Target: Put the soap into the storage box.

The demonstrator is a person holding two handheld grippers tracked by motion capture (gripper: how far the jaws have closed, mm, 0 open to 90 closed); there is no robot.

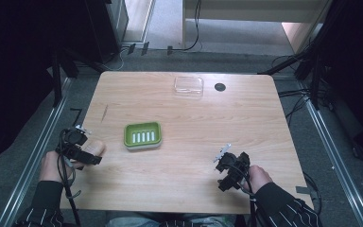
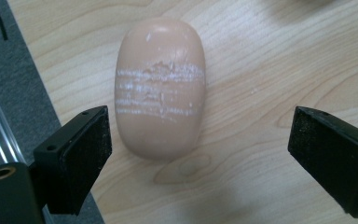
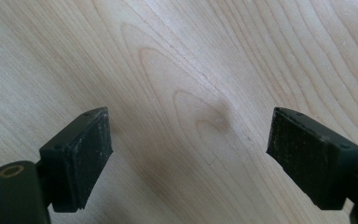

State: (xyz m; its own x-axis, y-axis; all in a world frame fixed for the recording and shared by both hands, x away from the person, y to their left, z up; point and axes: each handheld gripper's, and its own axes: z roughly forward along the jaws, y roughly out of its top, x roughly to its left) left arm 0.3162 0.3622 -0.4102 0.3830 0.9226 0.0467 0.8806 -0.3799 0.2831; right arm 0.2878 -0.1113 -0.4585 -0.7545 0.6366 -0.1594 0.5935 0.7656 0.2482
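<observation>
A peach-coloured oval soap bar [image 2: 161,88] with white scratch marks lies on the wooden table near its left edge; in the high view the soap bar [image 1: 96,147] peeks out beside my left gripper [image 1: 81,152]. In the left gripper view my left gripper [image 2: 198,154] stands open just short of the bar, one pad to each side, neither touching it. A green soap dish [image 1: 142,135] with white slots sits at the table's middle left. My right gripper [image 1: 227,163] hovers over the front right of the table; the right gripper [image 3: 189,154] is open above bare wood.
A clear plastic lid or box [image 1: 188,85] rests at the far edge of the table [image 1: 194,123], with a small black round thing [image 1: 220,87] beside it. The table's left edge and the grey floor [image 2: 9,93] lie close to the soap. Cables and dark stands surround the table.
</observation>
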